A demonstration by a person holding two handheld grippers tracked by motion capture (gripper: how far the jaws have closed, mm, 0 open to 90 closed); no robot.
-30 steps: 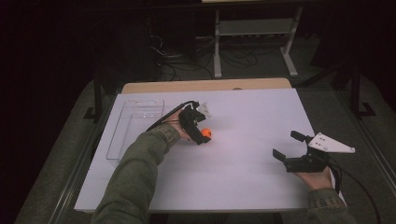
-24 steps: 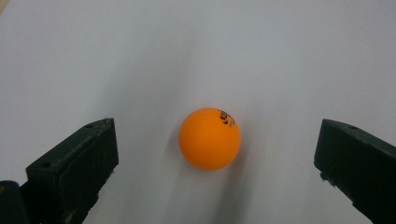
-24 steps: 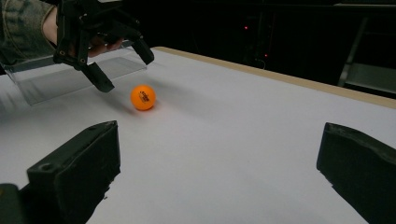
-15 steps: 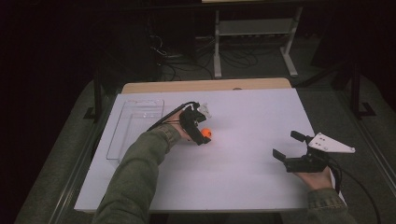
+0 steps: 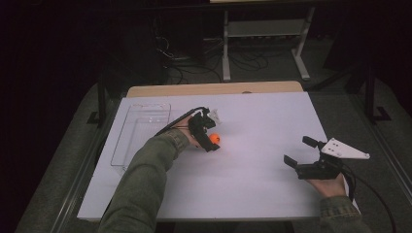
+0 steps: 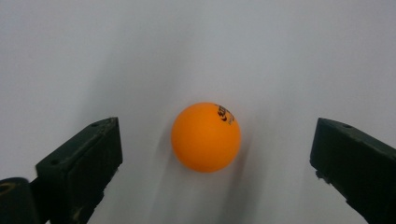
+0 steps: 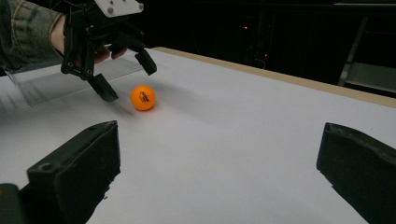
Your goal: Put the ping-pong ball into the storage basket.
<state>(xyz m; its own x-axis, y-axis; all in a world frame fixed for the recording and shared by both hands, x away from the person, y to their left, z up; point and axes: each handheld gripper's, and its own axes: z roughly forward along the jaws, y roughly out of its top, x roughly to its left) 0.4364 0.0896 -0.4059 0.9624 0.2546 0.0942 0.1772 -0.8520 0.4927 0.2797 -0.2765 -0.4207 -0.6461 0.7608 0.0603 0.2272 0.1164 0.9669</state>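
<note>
left gripper (image 5: 210,137) hangs over the orange ball (image 6: 206,137), jaws spread wide and just starting to close, ball between them w/ clear gaps both sides, nothing pinched yet. risk imo: ball is round & light on a smooth sheet, so if one jaw touches first it prob rolls out ahead of the tips. right gripper (image 5: 305,150) rests well off to the side, jaws spread, empty. clear tray (image 5: 141,133) sits just behind the left gripper. surface: white table (image 5: 252,184), wood edge at far side; room dark, metal stand (image 5: 265,29) & cables on floor beyond.

Ball (image 5: 214,138) on table (image 5: 252,194) – btwn left claw (image 5: 212,135) jaws; tray (image 5: 141,133) left; right claw (image 5: 302,151) far right.
</note>
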